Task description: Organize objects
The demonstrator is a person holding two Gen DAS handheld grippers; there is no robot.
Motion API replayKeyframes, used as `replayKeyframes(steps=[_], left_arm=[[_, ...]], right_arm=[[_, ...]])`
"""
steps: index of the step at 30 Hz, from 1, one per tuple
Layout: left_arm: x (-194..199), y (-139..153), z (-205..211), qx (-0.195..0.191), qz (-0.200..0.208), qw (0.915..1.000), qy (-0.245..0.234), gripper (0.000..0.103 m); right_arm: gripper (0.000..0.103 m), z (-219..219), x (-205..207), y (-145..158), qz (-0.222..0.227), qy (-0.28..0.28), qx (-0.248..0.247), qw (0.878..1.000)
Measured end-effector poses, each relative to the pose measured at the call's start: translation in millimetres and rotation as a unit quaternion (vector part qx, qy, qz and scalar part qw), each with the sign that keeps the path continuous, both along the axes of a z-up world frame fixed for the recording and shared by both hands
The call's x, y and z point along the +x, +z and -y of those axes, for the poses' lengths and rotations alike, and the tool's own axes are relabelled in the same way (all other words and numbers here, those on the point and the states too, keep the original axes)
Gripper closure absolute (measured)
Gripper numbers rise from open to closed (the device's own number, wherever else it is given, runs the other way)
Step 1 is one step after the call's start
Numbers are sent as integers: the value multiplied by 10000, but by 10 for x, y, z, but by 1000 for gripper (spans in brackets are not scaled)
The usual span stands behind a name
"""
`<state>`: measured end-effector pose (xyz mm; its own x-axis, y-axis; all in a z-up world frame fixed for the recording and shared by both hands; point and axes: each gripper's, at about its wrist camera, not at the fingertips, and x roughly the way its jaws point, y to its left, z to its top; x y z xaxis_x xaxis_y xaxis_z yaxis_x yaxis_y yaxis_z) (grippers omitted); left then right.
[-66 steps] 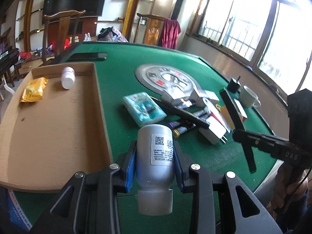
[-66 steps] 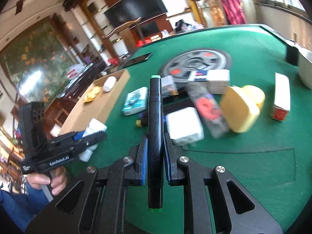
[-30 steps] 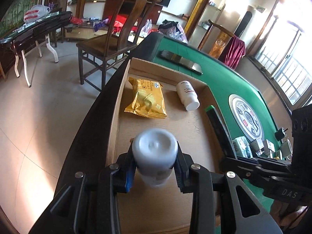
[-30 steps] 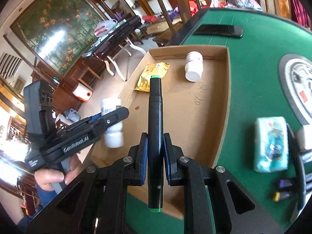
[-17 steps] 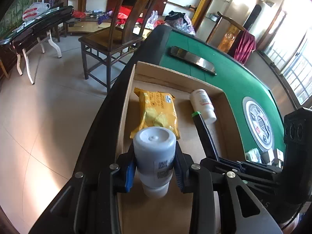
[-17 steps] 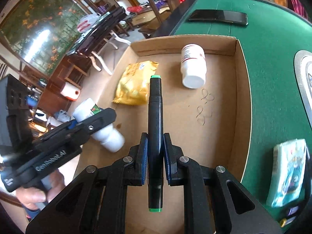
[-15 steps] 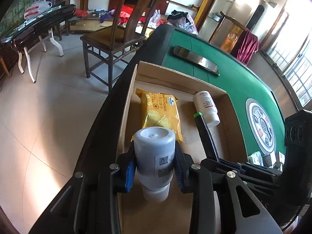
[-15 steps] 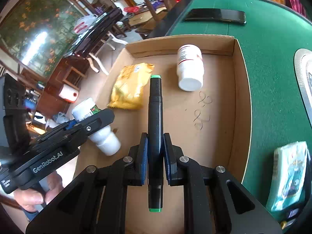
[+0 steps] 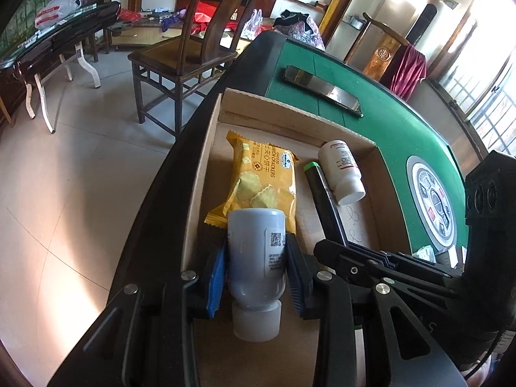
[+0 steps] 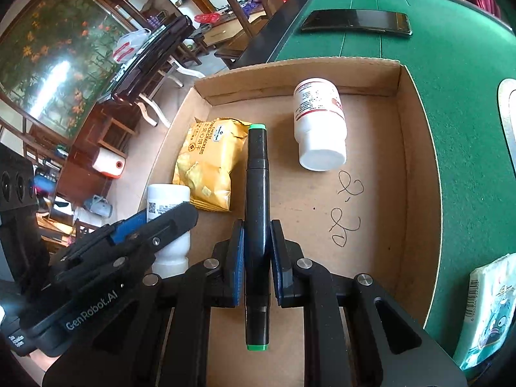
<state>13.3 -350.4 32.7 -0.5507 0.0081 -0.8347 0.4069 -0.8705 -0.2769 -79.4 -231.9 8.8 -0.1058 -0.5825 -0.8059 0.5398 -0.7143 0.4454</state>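
Note:
My left gripper (image 9: 254, 259) is shut on a grey plastic bottle (image 9: 256, 258), cap toward the camera, low over the near left part of the cardboard tray (image 9: 371, 190). The bottle also shows in the right wrist view (image 10: 167, 200). My right gripper (image 10: 257, 248) is shut on a black marker with green ends (image 10: 257, 193), held over the tray (image 10: 419, 148) beside the left gripper. The marker shows in the left wrist view (image 9: 322, 193). In the tray lie a yellow cracker packet (image 9: 261, 180) (image 10: 209, 158) and a white pill bottle (image 9: 343, 171) (image 10: 319, 125).
The tray sits on a green felt table (image 10: 451, 48) at its left edge. A dark phone (image 10: 354, 21) lies beyond the tray. A tissue pack (image 10: 490, 306) lies to the right. A round metal centre plate (image 9: 432, 203) is farther right. A wooden chair (image 9: 193, 48) stands off the table edge.
Both grippers have moved from the cluttered table middle to over the tray, carrying bottle and marker. In the last half second they lowered closer to the tray floor; the bottle tipped flatter.

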Motion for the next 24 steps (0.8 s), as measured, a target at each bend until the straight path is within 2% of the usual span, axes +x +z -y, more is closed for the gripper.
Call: replayKeyframes(steps=[6,8,12,18,24], left_arm=[[36,50,-28,66,-92,9999,-21,65],[45,67,-32,90,-109,9999,-26,58],[109,131,-37,129,-231,9996,16,56],[261,252,-144,193,-484,9986,-22,56],[350,350,-363,220,-683,9973,-144,50]], right_arm=[[88,63,-12,0,-49,45,68,10000],[87,77,-29,2,-65,33,95,9999],[87,65,-28,9,-89,81,138,9998],[87,-183,24,63,-212,27,-19,9998],[87,-469,200,136,-183,73,-377,9991]])
